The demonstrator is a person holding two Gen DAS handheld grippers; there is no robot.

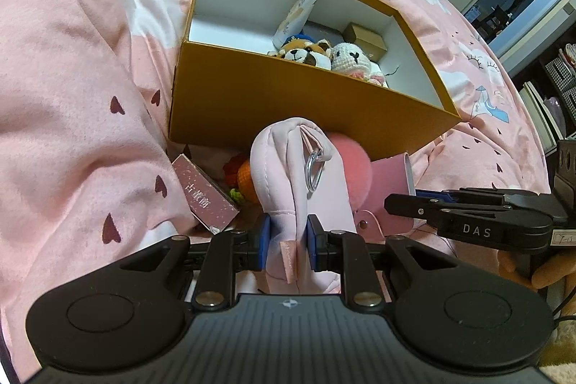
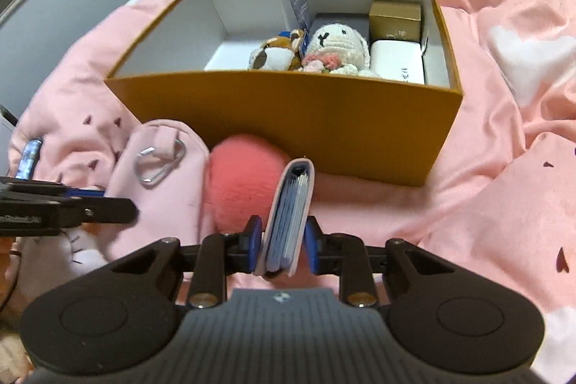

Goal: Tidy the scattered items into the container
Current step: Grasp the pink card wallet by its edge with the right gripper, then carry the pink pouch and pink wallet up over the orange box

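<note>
Toys sit in the orange box (image 2: 288,117) already: crochet bunny (image 2: 336,42), plush dog (image 2: 275,54). Left gripper (image 1: 288,240) pinches a pink pouch (image 1: 288,168); right gripper (image 2: 284,240) clamps a pink card holder (image 2: 288,211). Pink carton (image 1: 203,193) and orange crochet piece (image 1: 244,180) wait outside.

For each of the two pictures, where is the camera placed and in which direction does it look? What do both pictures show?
Left wrist view: sits on the left gripper, looking forward and down at the orange box; its jaws pinch a pale pink pouch; the right gripper enters from the right.
Right wrist view: sits on the right gripper, facing the same box; its jaws clamp a pink card holder.
Shared: box, pouch, pink blanket, crochet bunny.
</note>
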